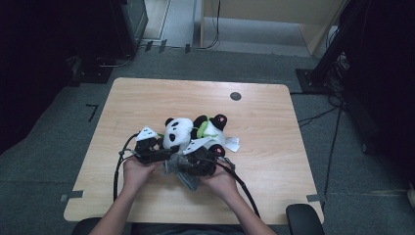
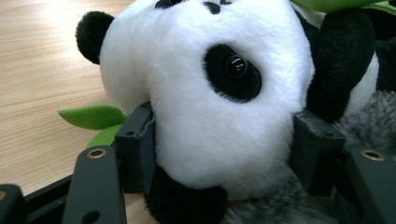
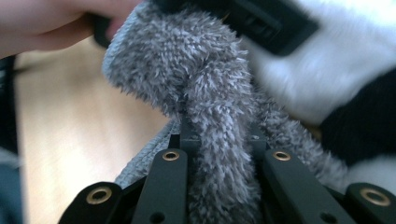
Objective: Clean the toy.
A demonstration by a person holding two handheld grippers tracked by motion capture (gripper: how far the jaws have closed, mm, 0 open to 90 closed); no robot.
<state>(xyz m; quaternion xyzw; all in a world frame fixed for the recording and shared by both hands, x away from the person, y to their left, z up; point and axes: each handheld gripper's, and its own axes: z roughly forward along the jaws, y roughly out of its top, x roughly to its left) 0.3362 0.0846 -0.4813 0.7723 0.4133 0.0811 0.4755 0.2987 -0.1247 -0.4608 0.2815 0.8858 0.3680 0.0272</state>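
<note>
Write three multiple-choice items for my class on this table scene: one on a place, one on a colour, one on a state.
1. Where on the table does the toy panda lie?
A. far right corner
B. near the middle
C. on the floor

2. What colour is the fuzzy cloth?
A. grey
B. red
C. yellow

3. What is the left gripper doing?
A. hanging open in the air
B. clamping the panda's head
C. holding a cup

Answers: B, the panda sits about mid-table; A, its pile is grey; B, both jaws press into the white head.

A light wooden table [image 1: 264, 127] bears a plush panda [image 1: 178, 133] and grey cloth [image 1: 188, 178].
</note>
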